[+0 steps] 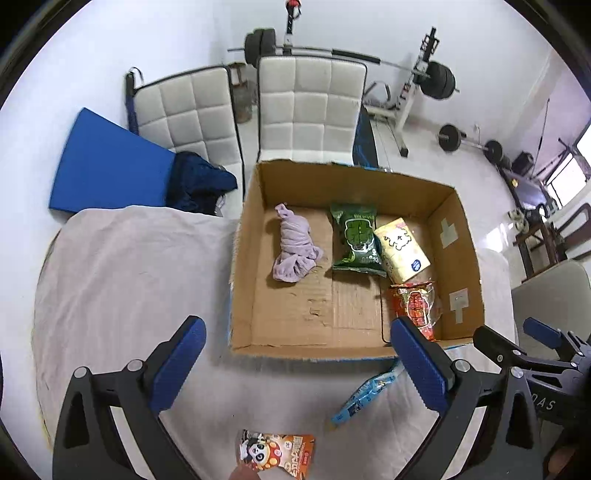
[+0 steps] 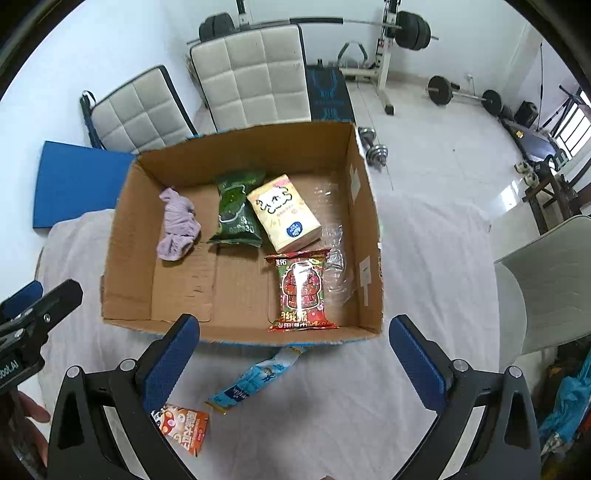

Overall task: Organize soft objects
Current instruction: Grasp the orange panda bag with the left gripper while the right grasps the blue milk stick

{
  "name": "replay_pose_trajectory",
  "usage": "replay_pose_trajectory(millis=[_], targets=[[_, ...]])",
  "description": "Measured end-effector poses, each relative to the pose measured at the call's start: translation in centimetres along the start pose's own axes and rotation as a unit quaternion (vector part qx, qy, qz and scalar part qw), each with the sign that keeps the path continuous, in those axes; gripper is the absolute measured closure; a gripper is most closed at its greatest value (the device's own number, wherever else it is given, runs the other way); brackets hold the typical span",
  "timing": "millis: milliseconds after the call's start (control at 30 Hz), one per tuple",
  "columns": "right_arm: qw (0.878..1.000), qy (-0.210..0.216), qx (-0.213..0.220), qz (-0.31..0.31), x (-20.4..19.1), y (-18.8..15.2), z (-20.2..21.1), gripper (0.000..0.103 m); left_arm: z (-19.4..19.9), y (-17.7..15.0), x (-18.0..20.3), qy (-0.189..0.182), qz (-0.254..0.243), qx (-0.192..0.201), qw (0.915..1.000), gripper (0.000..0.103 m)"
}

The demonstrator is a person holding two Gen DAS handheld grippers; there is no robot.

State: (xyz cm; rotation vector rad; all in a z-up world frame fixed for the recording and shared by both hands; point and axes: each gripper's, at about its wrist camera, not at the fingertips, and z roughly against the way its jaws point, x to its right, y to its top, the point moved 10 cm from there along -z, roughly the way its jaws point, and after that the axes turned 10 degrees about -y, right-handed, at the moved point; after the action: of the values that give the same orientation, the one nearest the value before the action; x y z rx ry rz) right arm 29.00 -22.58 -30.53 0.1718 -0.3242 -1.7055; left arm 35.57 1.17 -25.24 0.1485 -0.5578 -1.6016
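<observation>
An open cardboard box [image 2: 122, 236] is sitting on a table covered with a pale cloth [image 1: 122, 266], and four soft things are lying on its floor. A lilac crumpled cloth [image 2: 177, 225] is resting toward the box's left side. Just beside it, to the right, a green packet [image 2: 236, 212] is lying, and a pale yellow tissue pack [image 2: 282, 214] is leaning against the green packet's right edge. In front of the yellow pack, a red packet [image 2: 301, 291] is lying near the box's front wall, next to some clear crumpled plastic [image 2: 334, 254]. Outside the box, two more things are waiting on the cloth: a light blue packet [image 2: 255, 380] is lying with one end just at the front wall of the box, and an orange packet with a panda [image 1: 277, 452] is lying nearer to the cameras. The left gripper [image 1: 295, 365] is hanging above the cloth in front of the box with its blue pads spread wide and nothing between them. The right gripper [image 2: 291, 362] is also standing released, its pads far apart and grasping nothing, and the light blue packet is showing on the cloth below the gap. White padded chairs [image 1: 310, 107] and gym weights [image 2: 410, 26] are standing behind the table.
</observation>
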Motion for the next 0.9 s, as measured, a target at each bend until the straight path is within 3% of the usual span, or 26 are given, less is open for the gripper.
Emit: replay_pose_trajectory(millis=[167, 267, 367, 433, 567, 667, 733, 767, 867, 900], targets=[[1.000, 0.019, -0.008, -0.002, -0.3, -1.4, 0.8, 0.000, 1.2, -1.8, -0.7, 0.005, 0.023, 0.007, 0.9997, 0.000], [0.999, 0.030, -0.044, 0.005, -1.2, -3.6, -1.0, 0.000, 1.1, -4.1, -2.5, 0.020, 0.050, -0.003, 0.9985, 0.000], [0.993, 0.051, -0.108, 0.008, -2.9, -7.5, -4.4, 0.000, 0.2, -7.9, -5.2, 0.036, 0.097, -0.032, 0.9941, 0.000], [0.989, 0.061, -0.136, -0.006, -3.6, -9.4, -6.4, 0.000, -0.6, -10.9, -7.4, 0.041, 0.145, -0.057, 0.9870, 0.000], [0.976, 0.061, -0.195, -0.072, -4.6, -13.1, -11.7, 0.002, -2.3, -17.0, -10.8, 0.034, 0.244, -0.097, 0.9644, 0.000], [0.969, 0.055, -0.220, -0.103, -5.5, -15.0, -14.7, 0.020, -3.1, -21.1, -11.6, 0.028, 0.286, -0.120, 0.9502, 0.000], [0.964, 0.059, -0.234, -0.106, -6.6, -16.2, -16.1, 0.039, -3.8, -23.1, -11.5, 0.021, 0.305, -0.138, 0.9420, 0.000], [0.963, 0.062, -0.240, -0.104, -7.3, -16.9, -16.6, 0.042, -4.1, -23.8, -11.4, 0.019, 0.311, -0.146, 0.9390, 0.000], [0.975, 0.047, -0.205, -0.073, -8.3, -16.8, -15.9, 0.053, -5.0, -25.6, -10.9, 0.001, 0.333, -0.168, 0.9277, 0.000], [0.975, 0.046, -0.209, -0.064, -8.5, -17.1, -15.8, 0.074, -5.4, -26.1, -10.6, -0.010, 0.349, -0.176, 0.9206, 0.000]])
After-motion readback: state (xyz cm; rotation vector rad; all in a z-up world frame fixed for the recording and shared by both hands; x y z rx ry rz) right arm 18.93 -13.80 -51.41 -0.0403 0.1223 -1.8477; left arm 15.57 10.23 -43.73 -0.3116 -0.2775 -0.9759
